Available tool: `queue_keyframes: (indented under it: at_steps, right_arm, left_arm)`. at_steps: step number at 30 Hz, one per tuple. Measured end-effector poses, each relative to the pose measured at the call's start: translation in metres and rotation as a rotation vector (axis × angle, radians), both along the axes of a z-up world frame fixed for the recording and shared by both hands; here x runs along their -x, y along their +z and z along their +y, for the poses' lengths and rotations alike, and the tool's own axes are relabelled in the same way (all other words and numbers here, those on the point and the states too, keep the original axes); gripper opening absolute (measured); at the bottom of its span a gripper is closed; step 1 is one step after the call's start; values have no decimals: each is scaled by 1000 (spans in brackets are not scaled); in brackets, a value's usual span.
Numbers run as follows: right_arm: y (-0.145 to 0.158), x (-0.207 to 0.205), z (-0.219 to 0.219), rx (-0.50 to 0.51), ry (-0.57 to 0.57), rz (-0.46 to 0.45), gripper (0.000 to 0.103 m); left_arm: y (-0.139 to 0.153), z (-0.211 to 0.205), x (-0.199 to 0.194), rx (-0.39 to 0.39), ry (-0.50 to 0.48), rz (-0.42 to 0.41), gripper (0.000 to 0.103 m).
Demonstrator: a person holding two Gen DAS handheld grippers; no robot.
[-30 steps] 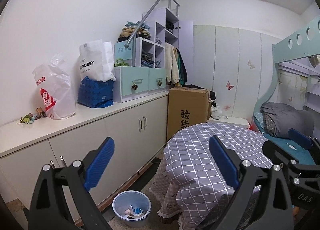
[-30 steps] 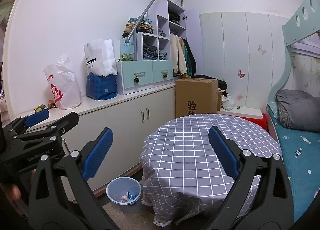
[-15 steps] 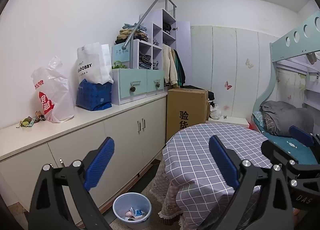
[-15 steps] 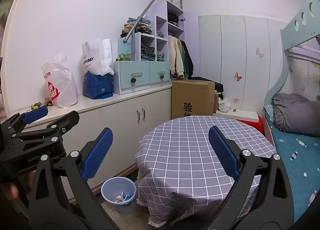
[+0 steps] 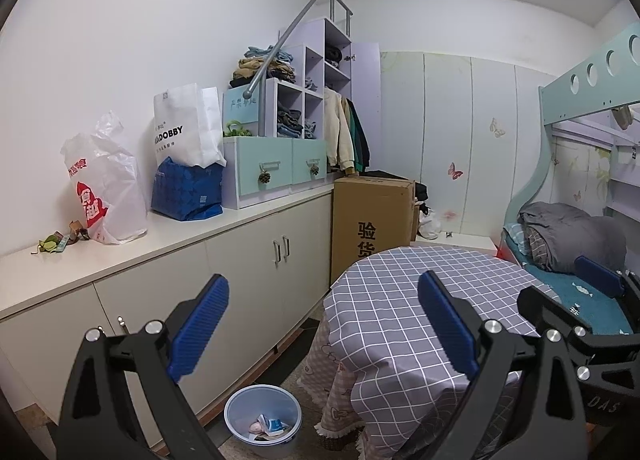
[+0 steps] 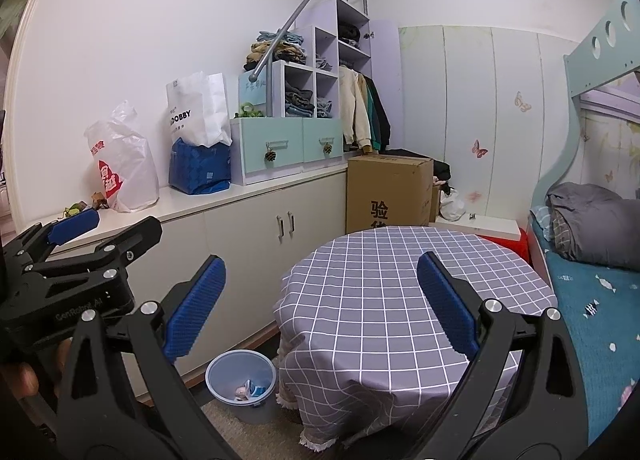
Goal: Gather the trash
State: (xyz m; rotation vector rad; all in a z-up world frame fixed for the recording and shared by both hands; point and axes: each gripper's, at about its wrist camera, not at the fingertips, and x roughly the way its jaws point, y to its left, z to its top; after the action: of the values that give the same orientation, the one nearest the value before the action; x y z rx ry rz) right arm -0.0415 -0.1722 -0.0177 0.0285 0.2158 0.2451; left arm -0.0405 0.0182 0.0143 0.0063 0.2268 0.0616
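the trash bin (image 5: 263,418), a pale blue bucket, is seen on the floor between the cabinet front and the skirt of the round table (image 5: 424,300); a few scraps of trash (image 5: 269,426) lie in its bottom. loose litter (image 5: 56,242) is also seen on the long white table (image 5: 180,232), just beside a white plastic bag (image 5: 106,188) with red print.

the left gripper (image 5: 324,328) is held with its jaws spread wide, nothing between the blue pads and nothing touched. the right gripper (image 6: 322,308) is likewise shown with jaws fully apart and empty, held above the checked tablecloth.

in the right wrist view the left gripper appears at the left edge with part of the hand (image 6: 24,376) that carries it; in the left wrist view the right gripper shows at the right edge. the red stool-like object (image 6: 504,240) behind the round table is shown plainly only in the right view.

further out, a white paper bag (image 5: 184,128), a blue bag (image 5: 188,190), mint drawers (image 5: 276,168), a cardboard box (image 5: 370,220) and a bunk bed (image 5: 580,244) are visible. the bin's near side is partly masked by the left finger (image 5: 200,324) in each view.
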Motion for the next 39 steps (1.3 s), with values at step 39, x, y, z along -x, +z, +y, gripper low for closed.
queue_keyframes:
  at_steps: [39]
  right_arm:
    - [-4, 8, -17, 10, -44, 12, 95]
  left_arm:
    - [-11, -13, -9, 20, -82, 14, 93]
